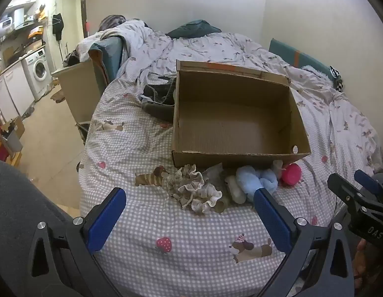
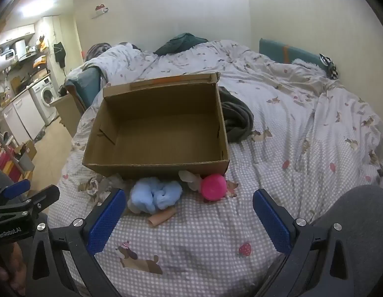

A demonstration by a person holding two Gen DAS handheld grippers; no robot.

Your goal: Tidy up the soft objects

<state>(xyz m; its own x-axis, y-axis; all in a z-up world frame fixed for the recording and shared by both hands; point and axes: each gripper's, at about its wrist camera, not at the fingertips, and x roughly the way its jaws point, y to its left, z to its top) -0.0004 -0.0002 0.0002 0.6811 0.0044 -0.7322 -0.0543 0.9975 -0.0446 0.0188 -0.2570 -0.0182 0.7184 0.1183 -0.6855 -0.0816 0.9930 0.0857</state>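
- The left gripper (image 1: 189, 199) has its jaws spread as wide as they go, with nothing held; its blue pads (image 1: 106, 219) hang above the checked bedsheet (image 1: 191, 252).
- The right gripper (image 2: 189, 200) is likewise fully spread and holds nothing, poised over the same bedsheet (image 2: 203, 237), just right of the left one.
- Between and just beyond the left jaws lies a beige frilled cloth (image 1: 193, 188), bunched up on the sheet.
- Right of it sits a light blue plush toy (image 1: 255, 179), touching a small cream soft piece (image 1: 237, 189) on its left; in the right wrist view the blue plush (image 2: 155, 195) lies just past the left pad, with a tan tube-shaped piece (image 2: 163, 217) at its near side.
- A bright pink round object (image 1: 291, 173) lies right of the plush, close to the box's near right corner; the right wrist view shows it (image 2: 213, 186) beside a pale soft piece (image 2: 190, 177).
- All these soft things lie in a row against the near wall of an open cardboard box (image 1: 236, 157), which stands on the bed with nothing inside it (image 2: 154, 167).
- Dark grey clothing (image 1: 158, 99) is heaped at the box's left side, and another dark grey garment (image 2: 237, 121) lies at its right side.
- Further off, a rumpled patterned duvet (image 1: 216, 47) covers the bed.
- Far left, a washing machine (image 1: 39, 70) stands under a kitchen counter.
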